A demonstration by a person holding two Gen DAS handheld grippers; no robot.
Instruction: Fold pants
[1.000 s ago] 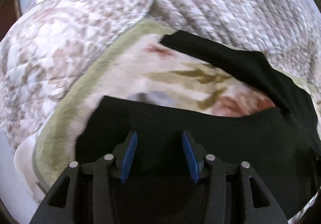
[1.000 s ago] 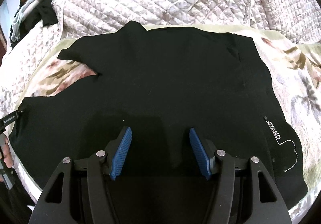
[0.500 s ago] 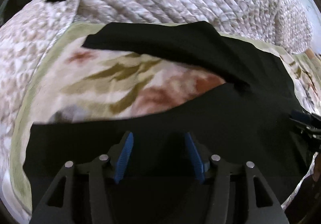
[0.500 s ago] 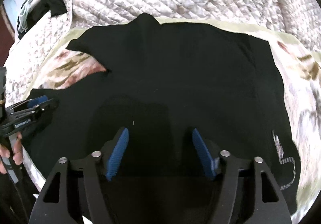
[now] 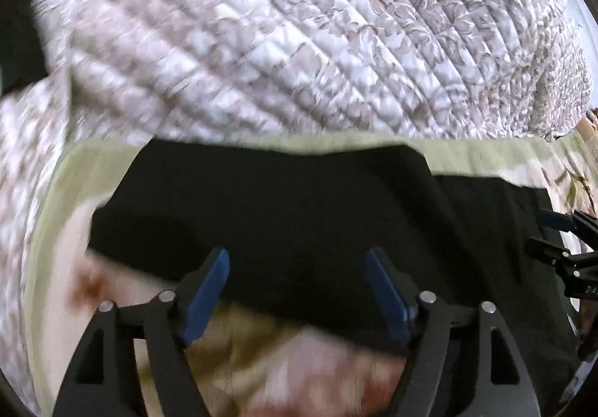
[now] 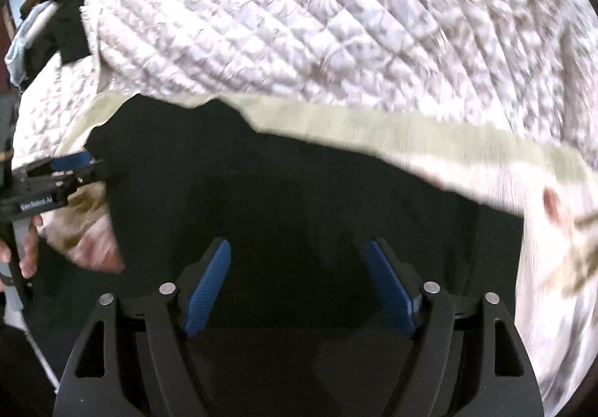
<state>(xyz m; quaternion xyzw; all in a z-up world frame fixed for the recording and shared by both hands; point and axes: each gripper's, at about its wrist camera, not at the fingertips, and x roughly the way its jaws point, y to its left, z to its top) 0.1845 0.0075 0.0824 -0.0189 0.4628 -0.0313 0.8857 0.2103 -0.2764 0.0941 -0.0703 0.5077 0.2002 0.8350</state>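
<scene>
Black fabric pants [image 5: 299, 207] lie spread on a cream blanket with a pale green border and a red and olive floral print [image 5: 261, 361], which covers a bed under a quilted white and taupe bedspread [image 5: 299, 43]. In the left wrist view the pants form a wide dark band across the middle of the picture, their far edge close along the green border and their near edge crossing over the floral print. The left gripper [image 5: 297, 292] hangs above that near edge with its blue pads well apart; its jaws have just been opening, and nothing sits between them, the cloth lying below rather than pinched. At the right edge of this view the black frame of the right gripper [image 5: 564, 249] shows over the pants. In the right wrist view the pants [image 6: 299, 192] fill the centre, dark beneath the right gripper [image 6: 297, 290], whose blue pads also stand wide apart; its jaws have likewise just been opening, with no cloth caught between them. To the left of that view the left gripper [image 6: 67, 170] shows, held by a hand [image 6: 28, 249] on its handle, over the left edge of the pants. Both views are blurred, so finer folds in the cloth cannot be made out.
</scene>
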